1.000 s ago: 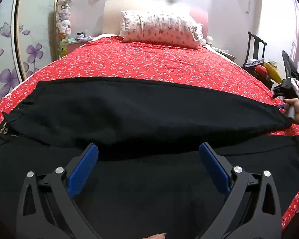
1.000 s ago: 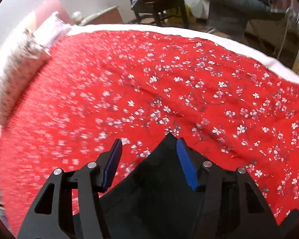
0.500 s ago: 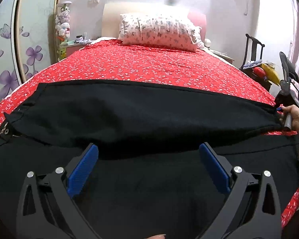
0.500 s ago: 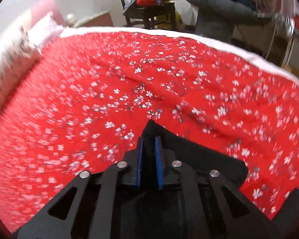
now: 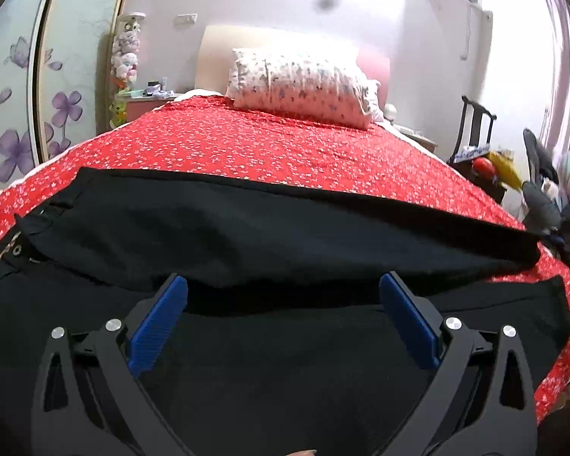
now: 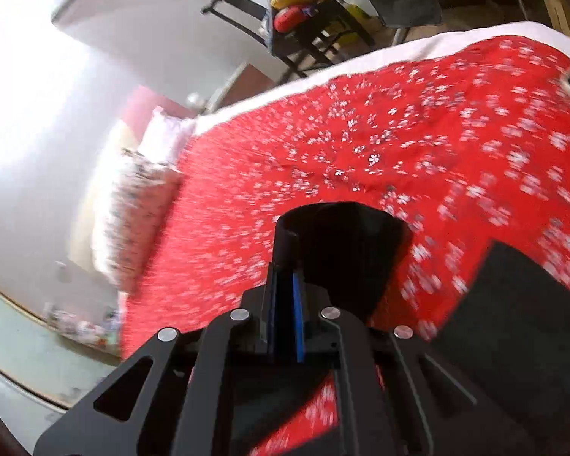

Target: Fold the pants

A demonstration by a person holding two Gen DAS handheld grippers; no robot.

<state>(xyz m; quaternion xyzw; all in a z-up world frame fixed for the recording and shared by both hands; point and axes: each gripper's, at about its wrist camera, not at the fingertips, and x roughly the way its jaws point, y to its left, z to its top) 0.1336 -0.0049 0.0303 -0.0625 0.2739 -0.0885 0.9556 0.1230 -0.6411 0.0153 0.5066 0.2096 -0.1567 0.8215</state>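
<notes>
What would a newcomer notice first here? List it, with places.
The black pants stretch across the near part of the bed, over a red floral bedspread that fills both views. The right gripper is shut on a pant-leg end, while the left gripper hovers open over the pants. A floral pillow lies at the headboard.

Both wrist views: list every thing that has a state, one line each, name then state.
black pants: spread across the bed, far leg raised at its hem end.
hem: pinched, lifted off the bedspread.
right gripper: shut on the hem.
left gripper: open, holding nothing, above the pants.
red floral bedspread: laid flat over the bed.
pillow: propped against the headboard.
</notes>
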